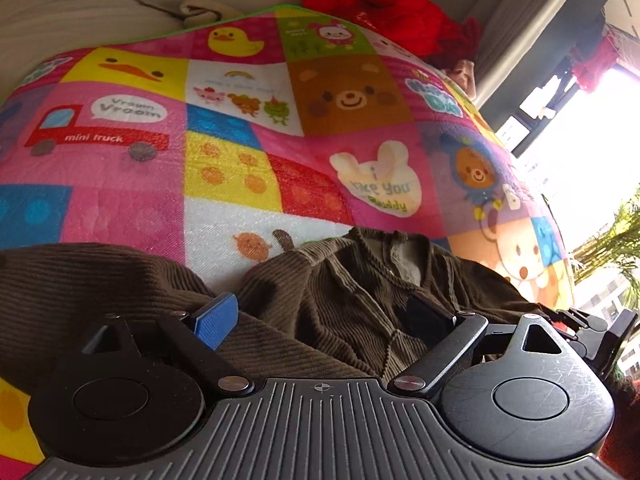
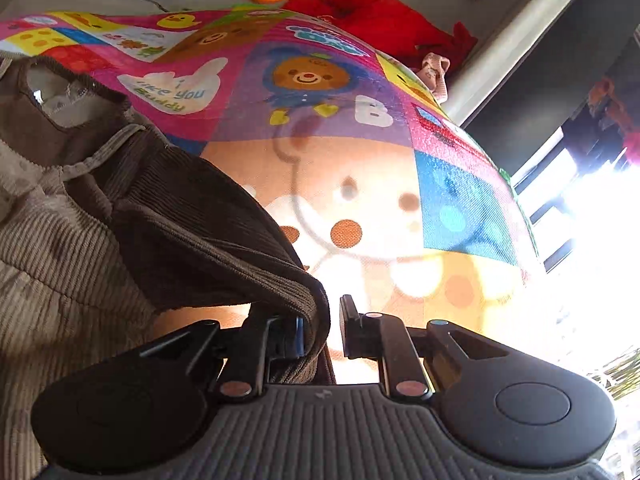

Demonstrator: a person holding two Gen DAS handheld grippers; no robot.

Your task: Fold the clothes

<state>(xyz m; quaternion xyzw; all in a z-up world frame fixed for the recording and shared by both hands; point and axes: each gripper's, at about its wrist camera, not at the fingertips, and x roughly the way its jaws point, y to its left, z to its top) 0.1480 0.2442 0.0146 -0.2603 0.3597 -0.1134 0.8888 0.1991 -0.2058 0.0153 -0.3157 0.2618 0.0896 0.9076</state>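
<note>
My left gripper (image 1: 320, 316) spreads wide over the brown corduroy garment (image 1: 344, 292); my right gripper (image 2: 322, 330), parted, holds nothing, the garment's hem draped between its 2 fingers.

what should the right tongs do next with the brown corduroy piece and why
Probably close the right tongs on the corduroy garment: its edge hangs in the gap against one finger with the jaws open, not yet pinched. The left tongs are wide open over the fabric on the play mat.
</note>
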